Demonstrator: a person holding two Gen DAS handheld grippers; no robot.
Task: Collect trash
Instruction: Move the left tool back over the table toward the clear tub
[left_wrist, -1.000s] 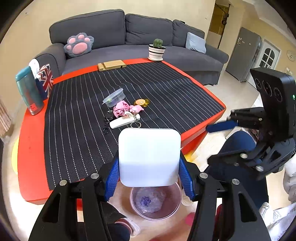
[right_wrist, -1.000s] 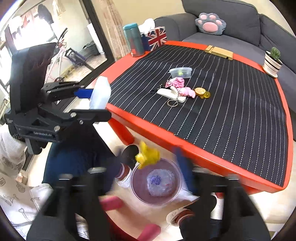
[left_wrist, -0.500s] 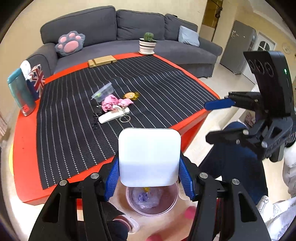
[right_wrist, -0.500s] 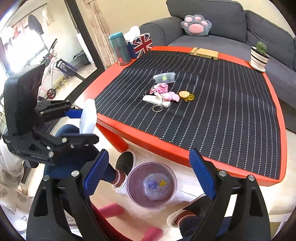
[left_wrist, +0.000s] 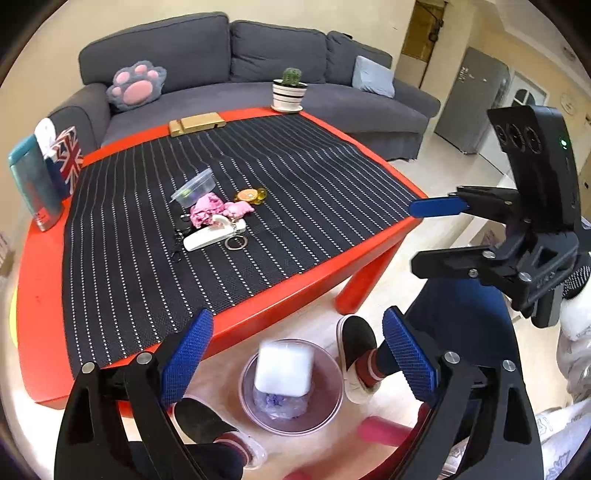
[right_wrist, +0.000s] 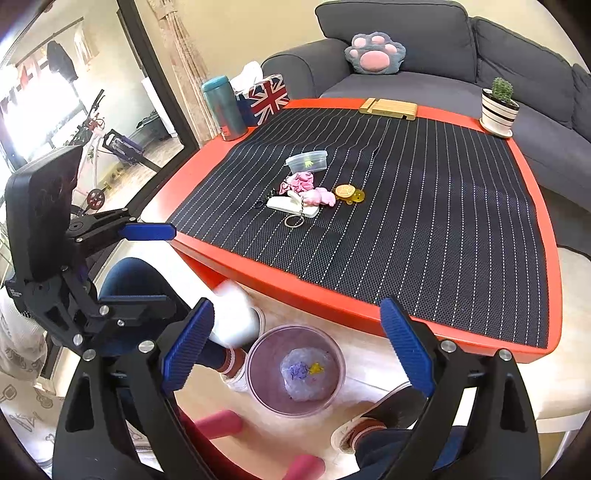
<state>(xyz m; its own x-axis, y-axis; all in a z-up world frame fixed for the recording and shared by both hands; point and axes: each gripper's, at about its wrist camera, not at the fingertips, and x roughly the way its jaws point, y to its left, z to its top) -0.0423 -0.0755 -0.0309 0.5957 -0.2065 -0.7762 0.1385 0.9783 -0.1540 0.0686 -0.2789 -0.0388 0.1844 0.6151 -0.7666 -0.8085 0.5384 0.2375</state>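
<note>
The jaws of my left gripper (left_wrist: 295, 354) are opening, and nothing is pressed between the blue pads. A white square box (left_wrist: 284, 371) falls free below them, over the round purple bin (left_wrist: 332, 400) on the floor. In the right wrist view the box (right_wrist: 232, 317) is a white blur in the air by the bin's left rim (right_wrist: 253, 369), under the left gripper (right_wrist: 159, 266). The right gripper (right_wrist: 297, 347) hangs above the bin, its jaws opening with nothing between them. A crumpled bag (right_wrist: 303, 376) and a yellow scrap (right_wrist: 316, 367) lie in the bin.
The red table (left_wrist: 295, 291) with a striped black mat holds a clear tub (left_wrist: 194, 188), pink scraps (left_wrist: 207, 210), a white remote with a key ring (left_wrist: 214, 236), an orange toy (left_wrist: 251, 194), a teal bottle (left_wrist: 31, 184) and a cactus pot (left_wrist: 290, 92). A person's shoes (left_wrist: 356, 350) flank the bin.
The left gripper spread its jaws and let go of the white box, which now drops toward the bin. The right gripper's jaws widened, and the yellow scrap it released landed in the bin.
</note>
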